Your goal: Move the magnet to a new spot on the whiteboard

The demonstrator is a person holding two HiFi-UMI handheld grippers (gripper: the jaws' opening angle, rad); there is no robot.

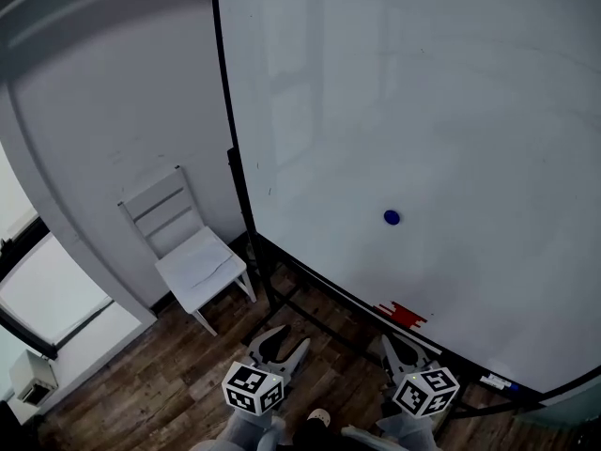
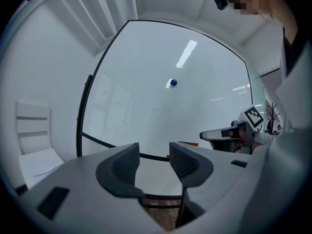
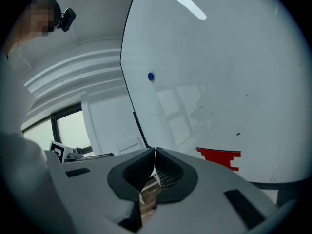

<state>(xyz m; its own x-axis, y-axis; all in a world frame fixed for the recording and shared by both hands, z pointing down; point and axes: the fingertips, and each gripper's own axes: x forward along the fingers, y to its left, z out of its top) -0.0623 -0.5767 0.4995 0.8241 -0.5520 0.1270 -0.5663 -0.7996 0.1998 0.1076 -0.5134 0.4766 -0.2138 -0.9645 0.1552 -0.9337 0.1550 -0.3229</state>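
A small round blue magnet (image 1: 392,217) sticks to the large whiteboard (image 1: 451,111), low and right of centre; it also shows in the left gripper view as the magnet (image 2: 173,83) and in the right gripper view as the magnet (image 3: 150,76). My left gripper (image 1: 282,344) is held low in front of the board, well short of the magnet, its jaws apart with nothing between them (image 2: 153,152). My right gripper (image 1: 402,351) is beside it, below the magnet, its jaws touching at the tips and empty (image 3: 154,152).
A white wooden chair (image 1: 188,247) stands against the wall left of the board. The board's black frame and stand legs (image 1: 254,242) reach the wooden floor. A red patch (image 1: 404,314) marks the board's bottom edge, and a window (image 1: 47,299) is at far left.
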